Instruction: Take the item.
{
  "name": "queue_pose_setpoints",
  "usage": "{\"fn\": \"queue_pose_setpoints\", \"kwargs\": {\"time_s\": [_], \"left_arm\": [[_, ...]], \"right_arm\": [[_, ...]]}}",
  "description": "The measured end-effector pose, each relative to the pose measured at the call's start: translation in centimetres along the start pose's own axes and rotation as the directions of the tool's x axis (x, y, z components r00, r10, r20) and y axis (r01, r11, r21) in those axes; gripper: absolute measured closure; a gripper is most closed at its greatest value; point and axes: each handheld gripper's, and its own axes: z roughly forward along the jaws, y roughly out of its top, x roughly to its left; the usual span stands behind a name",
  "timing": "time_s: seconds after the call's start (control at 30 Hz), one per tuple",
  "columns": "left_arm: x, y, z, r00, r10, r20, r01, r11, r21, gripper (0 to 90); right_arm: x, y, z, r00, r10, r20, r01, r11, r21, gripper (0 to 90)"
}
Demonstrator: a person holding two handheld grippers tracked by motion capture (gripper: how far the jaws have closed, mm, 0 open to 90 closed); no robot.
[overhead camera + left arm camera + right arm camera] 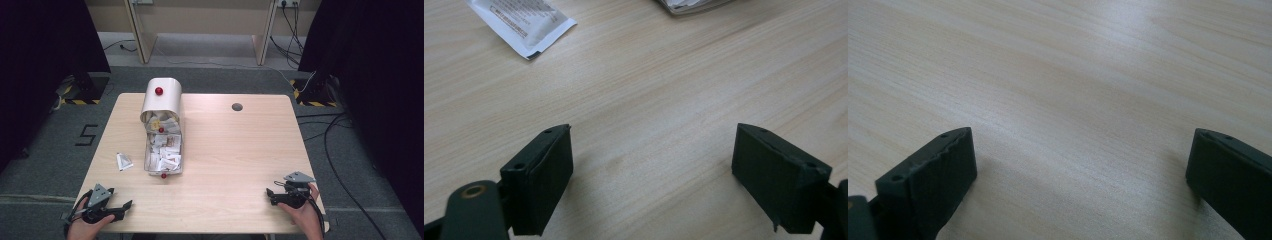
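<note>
A cream box [161,100] with a red knob [159,91] stands at the table's back left. A clear tray [164,167] full of white sachets extends from it toward me, and a corner of the tray [689,4] also appears in the left gripper view. One loose white sachet [124,161] [521,20] lies on the table left of the tray. My left gripper [122,198] [651,150] rests near the front left corner, open, with nothing between its jaws. My right gripper [270,196] [1080,155] sits near the front right edge, open over bare wood.
The wooden table [235,150] has a small grey round cap [237,106] at the back right. Cables [330,135] lie on the floor to the right, and a light wooden desk frame [200,30] stands beyond the table.
</note>
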Motion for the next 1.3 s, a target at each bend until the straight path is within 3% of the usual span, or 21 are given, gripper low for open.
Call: {"fn": "queue_pose_setpoints", "kwargs": {"time_s": [0.67,1.03,1.3], "left_arm": [[-1.3,-2.0,-1.6,0.9993,-0.035,-0.012,0.033,0.9962,-0.081,16.3],[-1.8,-2.6,-1.6,0.9993,-0.031,-0.019,0.029,0.9954,-0.091,15.8],[-1.9,-3.5,-1.7,0.9988,-0.049,0.004,0.049,0.9888,-0.141,14.7]], "right_arm": [[0.0,0.0,0.0,1.0000,0.000,0.000,0.000,1.000,0.000,0.7],[0.0,0.0,0.0,1.0000,0.000,0.000,0.000,1.000,0.000,0.7],[0.0,0.0,0.0,1.0000,0.000,0.000,0.000,1.000,0.000,0.7]]}}
